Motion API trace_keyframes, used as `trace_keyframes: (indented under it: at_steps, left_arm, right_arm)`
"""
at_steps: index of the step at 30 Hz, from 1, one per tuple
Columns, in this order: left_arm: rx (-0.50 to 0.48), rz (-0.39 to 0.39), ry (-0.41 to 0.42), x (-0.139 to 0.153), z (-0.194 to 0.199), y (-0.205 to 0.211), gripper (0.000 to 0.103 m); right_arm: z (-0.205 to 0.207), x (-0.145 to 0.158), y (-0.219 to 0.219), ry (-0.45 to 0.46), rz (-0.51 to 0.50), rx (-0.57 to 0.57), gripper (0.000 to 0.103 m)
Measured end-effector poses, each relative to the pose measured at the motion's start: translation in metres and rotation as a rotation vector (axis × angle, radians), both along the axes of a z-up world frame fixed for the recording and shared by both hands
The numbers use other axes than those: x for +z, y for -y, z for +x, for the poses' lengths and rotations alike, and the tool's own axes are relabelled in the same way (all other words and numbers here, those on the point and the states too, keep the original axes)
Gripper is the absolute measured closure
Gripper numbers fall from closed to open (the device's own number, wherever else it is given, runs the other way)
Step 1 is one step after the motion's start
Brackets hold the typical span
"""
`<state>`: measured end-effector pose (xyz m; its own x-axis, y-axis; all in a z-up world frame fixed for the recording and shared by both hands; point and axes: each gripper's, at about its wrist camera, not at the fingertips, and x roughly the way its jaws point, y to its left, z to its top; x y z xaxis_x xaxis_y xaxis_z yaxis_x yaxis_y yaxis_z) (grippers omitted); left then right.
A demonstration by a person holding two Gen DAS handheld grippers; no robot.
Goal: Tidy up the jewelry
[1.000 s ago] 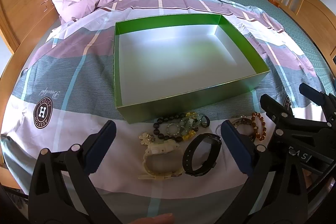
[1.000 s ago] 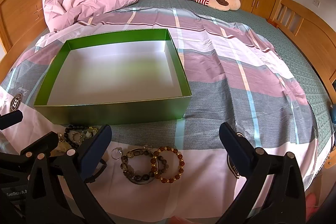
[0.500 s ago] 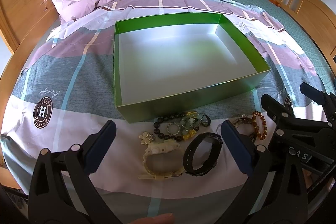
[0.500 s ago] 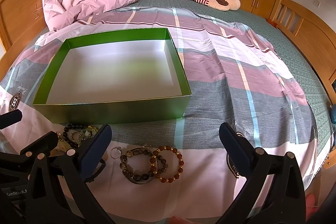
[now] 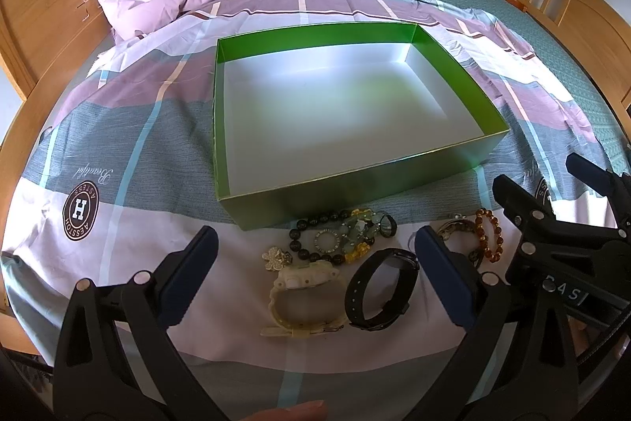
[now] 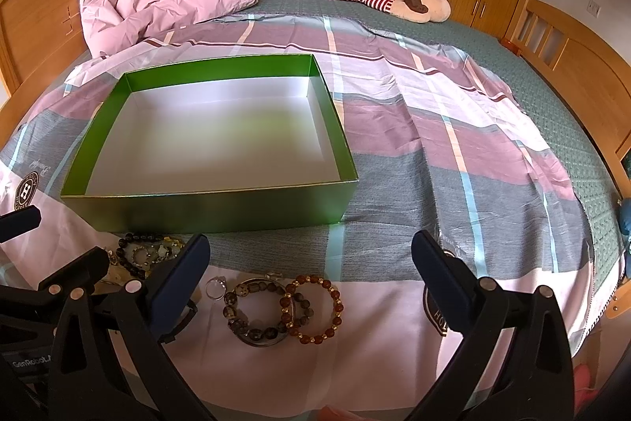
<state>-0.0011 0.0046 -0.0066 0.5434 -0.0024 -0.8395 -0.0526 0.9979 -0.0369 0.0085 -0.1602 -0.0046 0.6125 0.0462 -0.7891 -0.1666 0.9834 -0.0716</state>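
Lying on the bed in a little row just in front of the green box [image 5: 355, 192] are the jewelry pieces: a cream watch [image 5: 301, 296], a black watch [image 5: 380, 290], a dark bead bracelet [image 5: 315, 237] with a silver ring [image 5: 326, 241] inside it, a flower brooch [image 5: 276, 257], and off to the right a brown bead bracelet [image 6: 313, 308] touching a speckled bead bracelet [image 6: 254, 312]. All look small and light. The bead bracelets are probably floppy and could slip, so pinching across one side of the loop seems best. Each watch stands curled up on its edge; the strap looks bendy, and the thick face part may be the firmest spot to hold. Both watch faces point toward the box. The box is empty inside. The left hand-held gripper [image 5: 315, 275] is wide open and holds nothing, above the watches. The right hand-held gripper [image 6: 309, 277] is wide open too, with nothing in it, above the two bracelets.
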Motion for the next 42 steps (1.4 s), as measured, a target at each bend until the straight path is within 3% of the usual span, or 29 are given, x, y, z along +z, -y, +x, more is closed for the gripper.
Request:
trace_keyframes:
  at_steps: [42]
  left_arm:
    - [0.000,0.004,-0.003,0.0003,0.0008,0.0007,0.004]
  right_arm:
    - [-0.0022,0.0007,-0.0027,0.000,-0.007,0.001,0.003]
